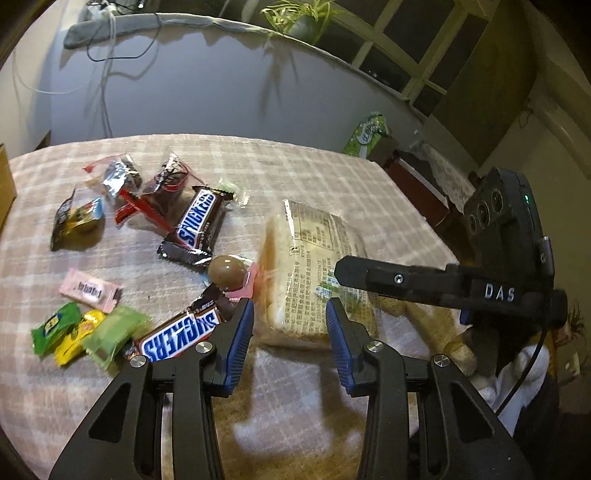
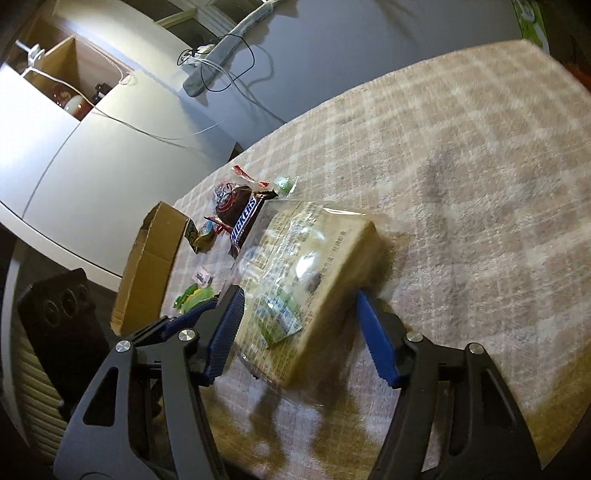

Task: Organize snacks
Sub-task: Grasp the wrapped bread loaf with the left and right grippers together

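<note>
A clear-wrapped bread pack (image 1: 310, 273) lies on the checked tablecloth (image 1: 295, 173). My left gripper (image 1: 290, 325) is open, its blue pads on either side of the pack's near end. My right gripper (image 2: 299, 317) is open around the same pack (image 2: 306, 273); its finger (image 1: 388, 277) reaches over the pack from the right in the left wrist view. Two Snickers bars (image 1: 195, 225) (image 1: 177, 336), a chocolate egg (image 1: 225, 269), a pink sachet (image 1: 88, 291) and green and yellow candies (image 1: 85, 332) lie to the left.
An open cardboard box (image 2: 147, 266) stands at the table's left edge. More wrapped sweets (image 1: 122, 177) lie at the far left. A green packet (image 1: 367, 134) and a potted plant (image 1: 303, 18) are beyond the table. Cables hang down the wall (image 1: 107, 74).
</note>
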